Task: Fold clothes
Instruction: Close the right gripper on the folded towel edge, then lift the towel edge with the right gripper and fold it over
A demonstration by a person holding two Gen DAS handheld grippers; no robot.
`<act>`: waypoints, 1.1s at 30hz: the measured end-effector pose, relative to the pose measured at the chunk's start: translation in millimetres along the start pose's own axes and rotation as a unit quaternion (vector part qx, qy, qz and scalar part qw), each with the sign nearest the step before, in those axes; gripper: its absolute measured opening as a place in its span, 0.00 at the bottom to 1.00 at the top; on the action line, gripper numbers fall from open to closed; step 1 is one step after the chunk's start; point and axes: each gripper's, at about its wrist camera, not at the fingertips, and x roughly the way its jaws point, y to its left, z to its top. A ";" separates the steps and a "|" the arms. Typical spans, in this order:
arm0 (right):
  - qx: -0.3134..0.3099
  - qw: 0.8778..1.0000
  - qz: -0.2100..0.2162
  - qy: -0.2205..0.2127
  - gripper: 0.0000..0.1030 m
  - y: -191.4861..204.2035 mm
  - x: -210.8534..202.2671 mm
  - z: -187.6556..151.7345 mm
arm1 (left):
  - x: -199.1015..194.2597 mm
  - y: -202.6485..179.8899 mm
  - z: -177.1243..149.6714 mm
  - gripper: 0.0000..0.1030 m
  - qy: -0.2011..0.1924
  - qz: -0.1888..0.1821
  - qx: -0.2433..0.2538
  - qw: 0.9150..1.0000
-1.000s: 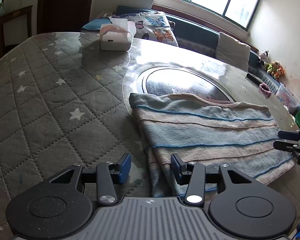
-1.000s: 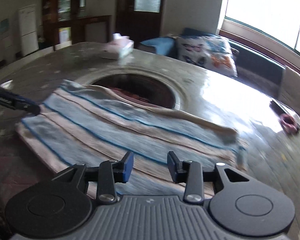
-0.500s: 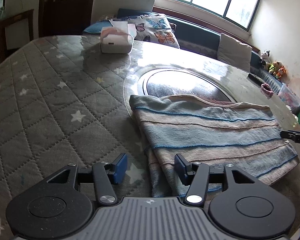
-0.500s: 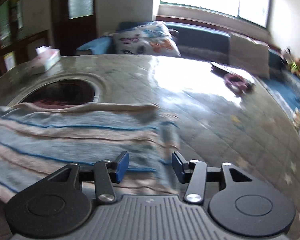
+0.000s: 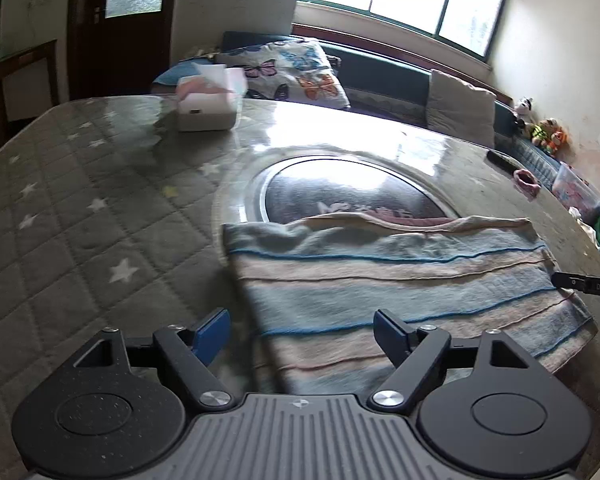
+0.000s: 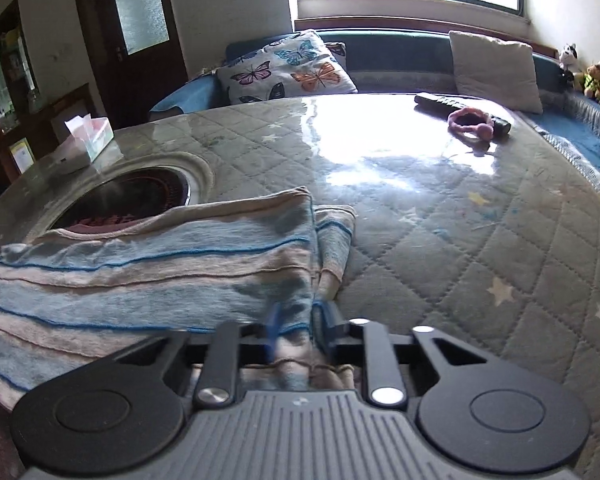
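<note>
We have the striped garment (image 5: 400,280) folded into a band on the quilted table (image 5: 80,208), our right gripper (image 6: 300,330) closing on its end and left gripper (image 5: 300,330) opening empty, further folds remaining.

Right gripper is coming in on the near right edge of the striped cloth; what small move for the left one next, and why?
Probably ease the left gripper forward over the striped cloth's near left edge, then close. Its jaws are opening with nothing gripped, while the right gripper is closing with the cloth's edge between its jaws, so a two-corner lift looks likely.
</note>
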 end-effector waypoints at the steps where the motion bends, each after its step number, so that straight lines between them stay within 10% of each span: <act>1: 0.000 1.000 -0.003 0.000 0.12 2.4 -0.5 1.1 | 1.7 -3.8 1.0 0.80 -0.001 -0.002 0.005 1.000; 10: -0.010 0.999 0.038 -0.019 0.08 33.0 -38.9 34.6 | 12.7 -17.8 4.2 0.80 -0.013 -0.021 0.036 0.999; 33: -0.199 0.969 0.145 0.021 0.07 281.3 -17.7 74.6 | -14.6 63.9 -19.7 0.80 -0.048 -0.016 -0.059 0.997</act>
